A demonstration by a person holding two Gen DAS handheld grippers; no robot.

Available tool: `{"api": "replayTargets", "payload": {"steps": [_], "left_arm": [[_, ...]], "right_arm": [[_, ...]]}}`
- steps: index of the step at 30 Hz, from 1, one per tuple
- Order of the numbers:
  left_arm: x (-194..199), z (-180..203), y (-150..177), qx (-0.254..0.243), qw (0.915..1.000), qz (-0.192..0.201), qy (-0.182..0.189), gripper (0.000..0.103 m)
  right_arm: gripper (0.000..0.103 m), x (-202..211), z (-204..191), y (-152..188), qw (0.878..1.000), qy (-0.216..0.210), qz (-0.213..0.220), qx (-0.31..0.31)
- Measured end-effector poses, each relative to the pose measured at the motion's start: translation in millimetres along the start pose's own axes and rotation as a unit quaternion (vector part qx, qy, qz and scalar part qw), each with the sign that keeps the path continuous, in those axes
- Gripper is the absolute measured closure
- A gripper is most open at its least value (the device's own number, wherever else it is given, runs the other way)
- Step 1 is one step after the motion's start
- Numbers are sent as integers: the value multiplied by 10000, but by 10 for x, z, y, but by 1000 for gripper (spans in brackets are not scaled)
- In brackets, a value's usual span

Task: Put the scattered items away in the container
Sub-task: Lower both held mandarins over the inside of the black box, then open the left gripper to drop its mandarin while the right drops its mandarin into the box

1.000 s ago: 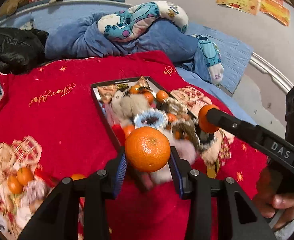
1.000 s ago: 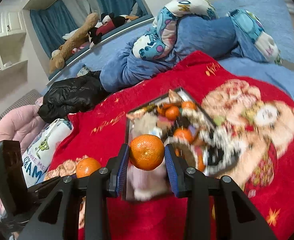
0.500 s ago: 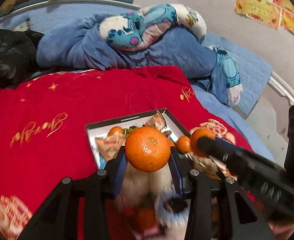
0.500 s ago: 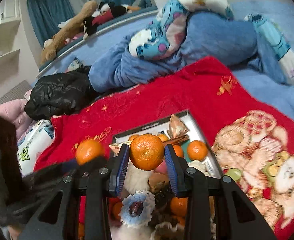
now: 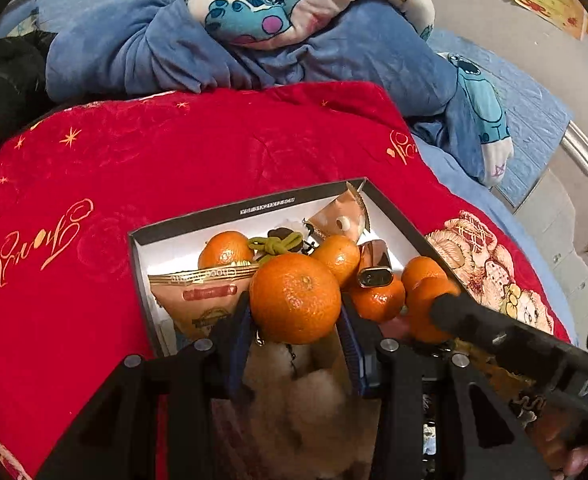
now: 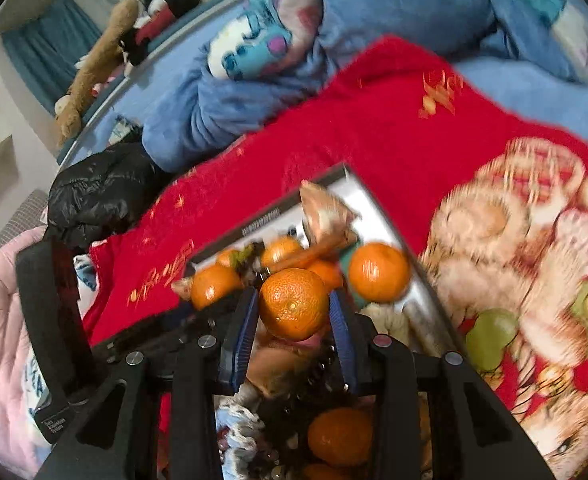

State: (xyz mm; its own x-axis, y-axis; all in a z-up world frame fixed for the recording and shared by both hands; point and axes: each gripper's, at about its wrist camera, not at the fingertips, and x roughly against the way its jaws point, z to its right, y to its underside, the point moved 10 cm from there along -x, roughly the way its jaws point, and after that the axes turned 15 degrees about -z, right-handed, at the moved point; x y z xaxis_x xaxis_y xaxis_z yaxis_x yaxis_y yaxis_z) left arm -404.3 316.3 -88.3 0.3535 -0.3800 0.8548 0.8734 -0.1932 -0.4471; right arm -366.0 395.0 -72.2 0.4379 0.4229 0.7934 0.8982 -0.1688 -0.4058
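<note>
Each hand-held gripper, left [image 5: 296, 312] and right [image 6: 293, 312], clamps one tangerine [image 5: 295, 298] above the box [image 5: 398, 216], where about four more tangerines [image 5: 226, 250] lie.

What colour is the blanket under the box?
Red with gold script and stars, clearest in the left wrist view.

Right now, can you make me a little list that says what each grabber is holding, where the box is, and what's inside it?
left gripper: jaws shut on a mandarin
right gripper: jaws shut on another mandarin
box: open, on the red blanket
inside the box: loose mandarins, snack packet, something fluffy
where the grippers are: both above the box
behind: blue bedding
</note>
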Motion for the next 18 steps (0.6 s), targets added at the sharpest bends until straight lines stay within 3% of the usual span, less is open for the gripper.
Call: {"api": "replayTargets", "payload": {"steps": [2,18], "left_arm": [[-2,23,6,-31,10000,0,37,61],[-13,33,36,-230,9994,97,-250,61]], "right_arm": [[68,-59,32,4,9998,192,-28,-14],[65,-96,51,-10,9995,316,30,-30]]}}
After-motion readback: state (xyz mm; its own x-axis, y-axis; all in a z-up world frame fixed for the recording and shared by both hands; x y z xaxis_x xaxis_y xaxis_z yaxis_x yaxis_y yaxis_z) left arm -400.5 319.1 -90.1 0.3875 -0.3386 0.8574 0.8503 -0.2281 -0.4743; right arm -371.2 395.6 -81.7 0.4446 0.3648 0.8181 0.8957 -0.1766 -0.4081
